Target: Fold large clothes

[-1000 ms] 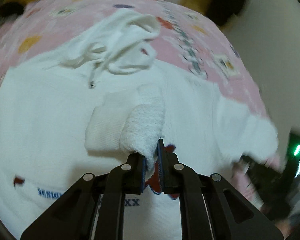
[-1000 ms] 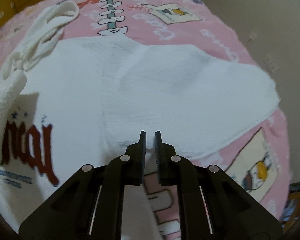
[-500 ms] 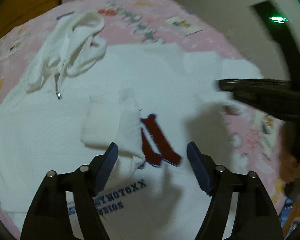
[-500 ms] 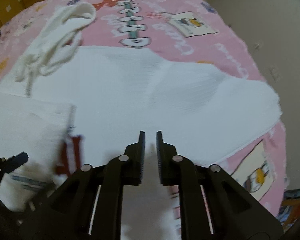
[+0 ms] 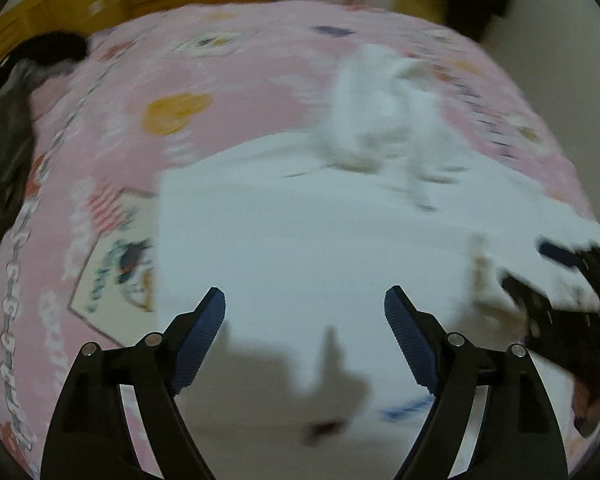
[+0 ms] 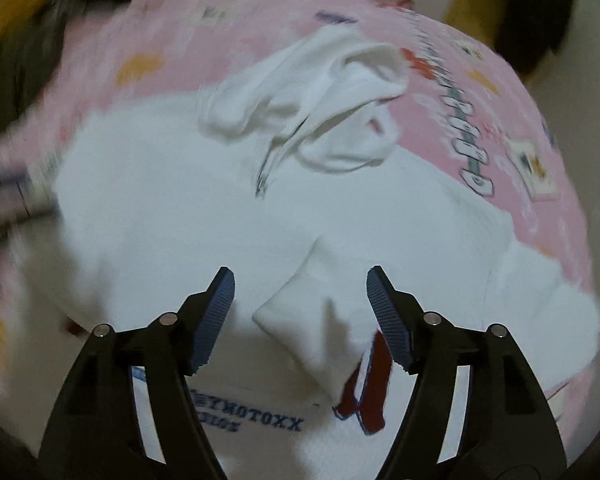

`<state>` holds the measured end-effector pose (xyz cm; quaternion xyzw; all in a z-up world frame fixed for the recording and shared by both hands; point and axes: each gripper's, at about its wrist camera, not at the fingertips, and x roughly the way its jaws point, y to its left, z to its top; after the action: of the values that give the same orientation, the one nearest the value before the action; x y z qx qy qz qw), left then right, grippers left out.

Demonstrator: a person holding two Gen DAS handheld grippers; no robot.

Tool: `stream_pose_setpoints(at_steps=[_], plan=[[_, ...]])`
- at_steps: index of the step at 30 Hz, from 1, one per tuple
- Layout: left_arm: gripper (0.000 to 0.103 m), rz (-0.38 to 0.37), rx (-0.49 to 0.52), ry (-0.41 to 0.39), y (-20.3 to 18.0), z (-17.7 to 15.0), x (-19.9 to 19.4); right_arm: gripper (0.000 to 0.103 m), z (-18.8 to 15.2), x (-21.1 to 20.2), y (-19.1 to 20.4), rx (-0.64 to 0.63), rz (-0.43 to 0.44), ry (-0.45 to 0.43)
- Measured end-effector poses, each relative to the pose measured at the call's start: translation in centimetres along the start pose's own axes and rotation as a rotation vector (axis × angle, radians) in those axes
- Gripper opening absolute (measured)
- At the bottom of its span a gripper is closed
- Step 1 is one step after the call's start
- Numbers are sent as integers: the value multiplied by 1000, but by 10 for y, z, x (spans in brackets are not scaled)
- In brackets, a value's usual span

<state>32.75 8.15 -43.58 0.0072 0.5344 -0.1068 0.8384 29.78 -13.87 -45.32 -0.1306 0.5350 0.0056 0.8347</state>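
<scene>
A large white knitted hooded sweatshirt (image 6: 228,220) lies spread flat, front up, on a pink patterned bed cover (image 6: 188,36). Its hood (image 6: 320,76) is bunched in loose folds at the far end, with a drawstring (image 6: 276,156) trailing down onto the chest. One sleeve is folded in across the body, its ribbed cuff (image 6: 300,328) lying on the chest beside dark red letters (image 6: 364,396) and a line of small blue print (image 6: 248,420). In the left wrist view the same garment (image 5: 300,248) is blurred, a straight folded edge along its left side.
</scene>
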Motion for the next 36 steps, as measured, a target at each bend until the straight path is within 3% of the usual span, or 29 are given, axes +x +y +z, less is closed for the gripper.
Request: stream_pose_setpoints(at_steps=[3,5,6,7,8,11,18,23,25,27,32,36], plan=[[79,13,-57,63,35,1,29,68,-9,22,8,-55,-126,38],[79,24,-53,89,46,-3,42,66,-16,32,0,-36,-122,67],[79,32,-44,97,47,-7,46,60,-19,37,-7,-11,-99,86],[79,32,-33,106,48,-10,51,41,-22,39,-14,7,-70,100],[79,30,-29,112,49,-11,53,30,-23,42,-20,19,-58,111],[79,40,-10,134,46,-18,58,17,-28,37,-32,26,-104,103],[79,46,28,140,29,-22,54,10,-37,-15,-94,241,-157,20],[79,3,32,56,0,-8,24,7,-51,-51,-141,376,-178,-38],[79,-7,46,37,-13,-4,17,0,-61,-58,-146,372,-239,-46],[81,-26,56,27,-27,1,15,0,-77,-57,-156,363,-325,-41],[82,-66,114,84,-62,-1,43,0,-110,-28,-198,585,-130,57],[81,-58,138,116,-76,-6,60,0,-102,-16,-200,666,72,55]])
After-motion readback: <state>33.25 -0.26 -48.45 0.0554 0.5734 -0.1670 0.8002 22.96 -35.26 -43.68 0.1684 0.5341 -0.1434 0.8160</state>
